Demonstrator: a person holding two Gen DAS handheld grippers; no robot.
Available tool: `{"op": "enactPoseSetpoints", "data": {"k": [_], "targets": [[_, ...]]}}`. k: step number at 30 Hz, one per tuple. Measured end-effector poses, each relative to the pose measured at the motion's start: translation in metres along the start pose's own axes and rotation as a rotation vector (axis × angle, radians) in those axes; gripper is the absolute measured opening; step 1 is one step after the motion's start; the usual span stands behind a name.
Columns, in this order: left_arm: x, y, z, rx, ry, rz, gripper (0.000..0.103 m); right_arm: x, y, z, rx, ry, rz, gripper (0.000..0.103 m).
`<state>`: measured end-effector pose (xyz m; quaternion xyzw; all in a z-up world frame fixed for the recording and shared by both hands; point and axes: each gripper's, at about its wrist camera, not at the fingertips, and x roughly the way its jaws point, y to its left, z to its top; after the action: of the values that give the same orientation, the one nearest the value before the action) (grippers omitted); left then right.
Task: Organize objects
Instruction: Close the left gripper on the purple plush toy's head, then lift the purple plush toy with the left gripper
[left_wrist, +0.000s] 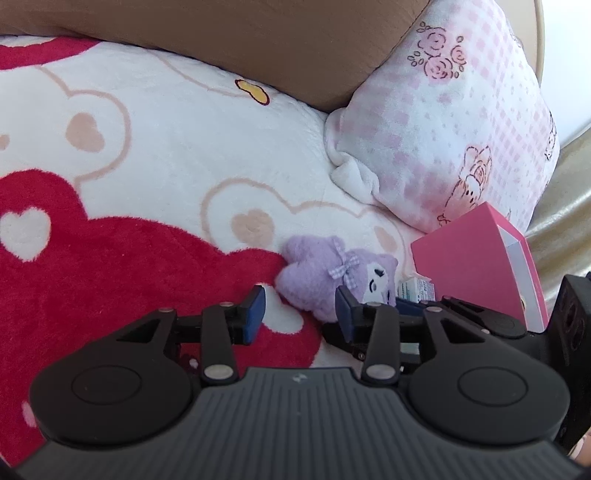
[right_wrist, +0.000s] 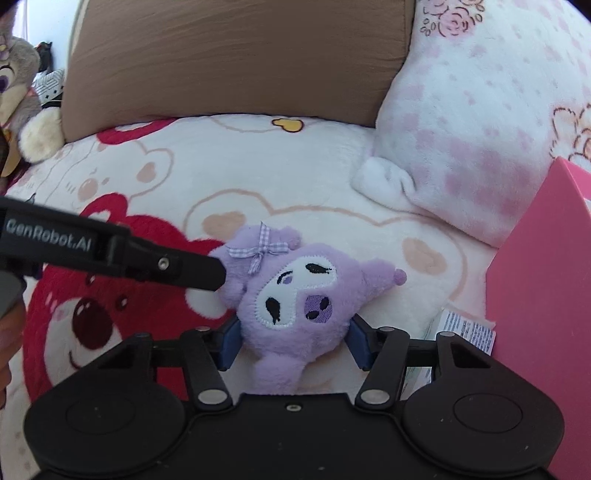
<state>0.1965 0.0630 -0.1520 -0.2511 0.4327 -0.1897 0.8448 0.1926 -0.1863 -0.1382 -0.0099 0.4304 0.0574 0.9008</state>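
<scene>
Right tongs (right_wrist: 291, 345) flank purple plush (right_wrist: 295, 295) with gingham bow.

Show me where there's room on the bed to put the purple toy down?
The widest bare stretch is the bear-print blanket, between the brown cushion and the purple plush. The right side is crowded: the pink checked pillow, pink box and a small printed carton sit close together.

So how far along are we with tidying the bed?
Nothing looks put away yet. In hand: the right gripper brackets the purple plush toy on the blanket, though a firm clamp is unclear; the left gripper is open beside it. Left: the plush, the small carton and the pink box.
</scene>
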Motion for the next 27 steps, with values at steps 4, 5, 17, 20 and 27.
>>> {"op": "enactPoseSetpoints", "data": {"k": [4, 5, 17, 20, 27], "targets": [[-0.011, -0.002, -0.005, 0.007, 0.006, 0.019, 0.044, -0.010, 0.003, -0.008, 0.008, -0.002, 0.045, 0.062], [-0.014, -0.002, -0.007, 0.005, 0.013, 0.026, 0.044, -0.013, 0.003, -0.011, 0.012, 0.001, 0.067, 0.062], [-0.039, -0.026, -0.044, 0.022, 0.123, 0.137, 0.048, -0.035, 0.025, -0.043, -0.134, 0.029, 0.201, 0.063], [-0.039, -0.022, -0.052, -0.010, 0.135, 0.155, 0.049, -0.036, 0.026, -0.049, -0.144, 0.045, 0.176, 0.067], [-0.030, -0.010, -0.053, -0.069, 0.107, 0.162, 0.051, -0.042, 0.024, -0.057, -0.150, 0.082, 0.127, 0.078]]}}
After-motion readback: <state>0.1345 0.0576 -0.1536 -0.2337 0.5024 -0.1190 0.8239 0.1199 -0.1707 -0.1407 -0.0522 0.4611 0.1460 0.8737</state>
